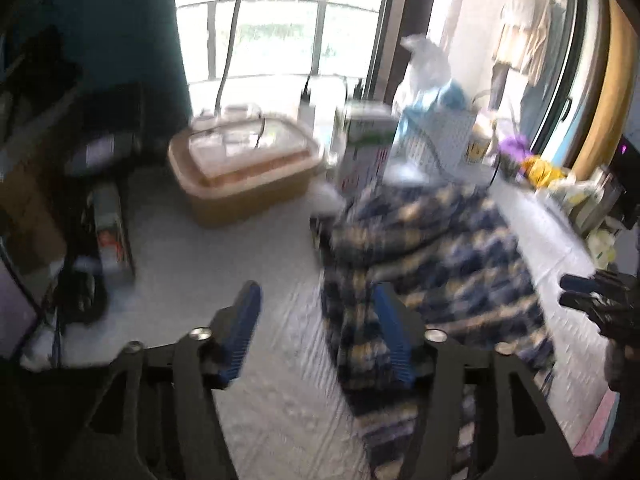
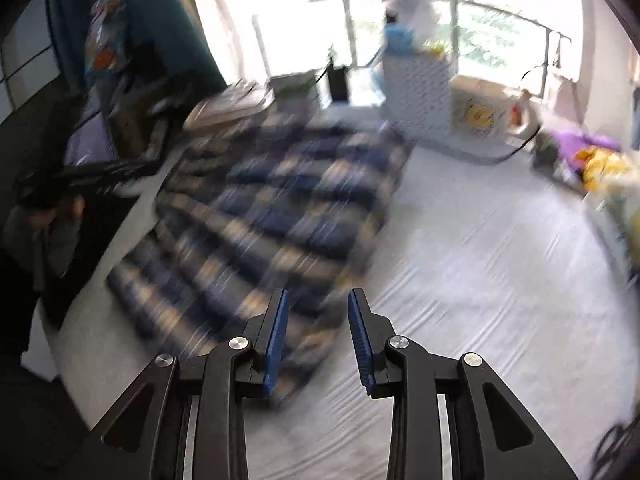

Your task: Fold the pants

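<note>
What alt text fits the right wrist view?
Blurred plaid pants lie bunched on a white-covered table, ahead and left of the open, empty right gripper. Boxes and clutter line the far edge by a bright window.

Pants [image 2: 276, 204]: plaid pattern, dark blue squares crossed by cream and tan bands. Table [image 2: 480, 248]: covered in white cloth with fine wrinkle lines. Left gripper [image 1: 316, 328] and right gripper [image 2: 318, 338]: black frames, blue ribbed fingers [image 2: 276, 340], silver pivot bolts. Storage box [image 1: 244, 172] at the far table edge: tan body, clear lid. Basket [image 2: 418, 92] at the far edge: white, perforated, holding light blue material. Curtain [image 1: 120, 20]: dark teal.
</note>
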Action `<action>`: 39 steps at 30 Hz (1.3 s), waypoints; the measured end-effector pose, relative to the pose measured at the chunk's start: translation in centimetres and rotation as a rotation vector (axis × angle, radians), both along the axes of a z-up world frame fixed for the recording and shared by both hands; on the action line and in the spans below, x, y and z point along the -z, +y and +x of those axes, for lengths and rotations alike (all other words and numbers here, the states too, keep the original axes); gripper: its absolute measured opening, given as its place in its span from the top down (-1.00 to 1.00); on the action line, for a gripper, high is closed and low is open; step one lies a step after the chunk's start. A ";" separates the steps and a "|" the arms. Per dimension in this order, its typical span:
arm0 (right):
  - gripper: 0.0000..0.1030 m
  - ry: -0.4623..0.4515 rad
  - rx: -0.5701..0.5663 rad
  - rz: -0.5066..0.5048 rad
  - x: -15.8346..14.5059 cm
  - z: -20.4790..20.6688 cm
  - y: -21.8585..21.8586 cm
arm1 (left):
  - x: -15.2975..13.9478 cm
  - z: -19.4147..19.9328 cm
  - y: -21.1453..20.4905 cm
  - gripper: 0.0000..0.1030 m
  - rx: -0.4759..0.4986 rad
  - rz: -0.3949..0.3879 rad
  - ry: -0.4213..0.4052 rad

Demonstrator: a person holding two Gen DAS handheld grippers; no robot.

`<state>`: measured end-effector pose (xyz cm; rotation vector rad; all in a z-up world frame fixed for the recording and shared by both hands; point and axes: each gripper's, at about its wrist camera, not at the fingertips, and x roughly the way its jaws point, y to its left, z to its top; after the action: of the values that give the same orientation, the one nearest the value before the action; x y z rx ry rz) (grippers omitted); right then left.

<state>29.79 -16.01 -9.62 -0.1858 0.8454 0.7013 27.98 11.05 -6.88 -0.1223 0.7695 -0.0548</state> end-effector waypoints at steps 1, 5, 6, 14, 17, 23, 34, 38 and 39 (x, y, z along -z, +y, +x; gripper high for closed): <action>0.36 -0.023 0.018 0.000 -0.4 1.3 0.1 | -0.2 0.6 -0.2 -0.26 0.006 0.006 -0.013; 0.18 -0.050 0.041 0.032 -0.8 5.4 1.3 | 0.6 4.1 -1.7 -0.26 0.076 0.071 -0.019; -0.02 -0.052 0.043 0.041 -0.9 6.4 1.8 | 1.3 5.5 -2.2 -0.26 0.083 0.115 0.000; -0.18 -0.007 0.004 -0.020 1.9 12.2 5.4 | 3.9 9.7 -1.7 -0.26 0.076 0.152 0.049; -0.18 0.019 0.003 -0.060 3.7 13.9 6.5 | 4.9 10.8 -0.6 -0.29 0.033 0.146 0.058; -0.18 0.012 -0.021 -0.102 5.1 15.5 8.4 | 6.9 11.3 -0.2 -0.31 0.004 0.167 0.076; -0.25 -0.032 0.067 -0.041 2.7 16.5 7.6 | 4.8 11.0 1.2 -0.31 -0.008 0.049 0.089; -0.25 -0.087 0.084 -0.018 0.3 15.1 6.9 | 2.6 9.4 0.7 -0.31 0.018 0.056 0.043; -0.25 -0.093 0.088 -0.008 -0.1 14.8 6.5 | 2.3 8.9 0.5 -0.31 0.034 0.042 0.041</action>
<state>44.62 -9.50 -9.52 -0.1862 0.7626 0.6025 36.89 11.52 -9.21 -0.0708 0.8131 -0.0684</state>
